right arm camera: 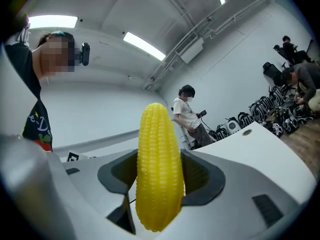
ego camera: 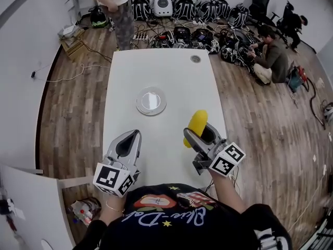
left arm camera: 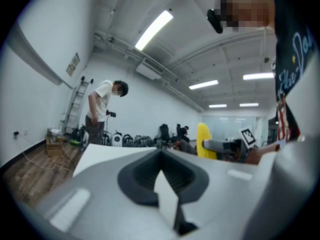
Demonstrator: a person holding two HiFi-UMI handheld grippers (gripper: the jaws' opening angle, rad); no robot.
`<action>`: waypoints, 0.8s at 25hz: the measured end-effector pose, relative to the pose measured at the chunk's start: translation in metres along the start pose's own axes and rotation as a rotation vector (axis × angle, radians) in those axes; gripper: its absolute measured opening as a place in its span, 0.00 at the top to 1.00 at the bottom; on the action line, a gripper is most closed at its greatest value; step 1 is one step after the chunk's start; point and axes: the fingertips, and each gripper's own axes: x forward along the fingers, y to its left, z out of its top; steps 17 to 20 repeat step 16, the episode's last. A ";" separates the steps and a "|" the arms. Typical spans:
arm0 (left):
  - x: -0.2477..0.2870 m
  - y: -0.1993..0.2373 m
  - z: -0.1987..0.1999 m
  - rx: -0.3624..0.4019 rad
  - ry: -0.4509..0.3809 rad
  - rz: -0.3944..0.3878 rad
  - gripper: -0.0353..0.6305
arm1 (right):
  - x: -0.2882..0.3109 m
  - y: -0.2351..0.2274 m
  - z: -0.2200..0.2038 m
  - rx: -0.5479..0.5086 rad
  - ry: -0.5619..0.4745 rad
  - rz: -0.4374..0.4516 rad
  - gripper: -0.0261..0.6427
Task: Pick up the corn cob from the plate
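Note:
A yellow corn cob is held above the white table, and my right gripper is shut on it. In the right gripper view the corn cob stands upright between the jaws, filling the gap. The small white plate lies bare in the middle of the table, well ahead of both grippers. My left gripper hovers over the near left of the table, its jaws together with nothing in them. From the left gripper view the corn cob shows to the right, beyond my left gripper.
A round grommet sits near the table's far edge. One person stands at the far end; another crouches at the right among several bags on the wooden floor. Cables and boxes lie at the far left.

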 end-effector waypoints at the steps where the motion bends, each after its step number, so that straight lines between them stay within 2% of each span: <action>1: -0.002 0.001 0.000 0.000 0.000 0.004 0.96 | 0.000 0.001 -0.002 0.010 0.002 0.006 0.58; 20: -0.015 0.008 0.004 -0.022 -0.007 0.027 0.96 | 0.016 0.017 -0.010 0.051 0.037 0.039 0.58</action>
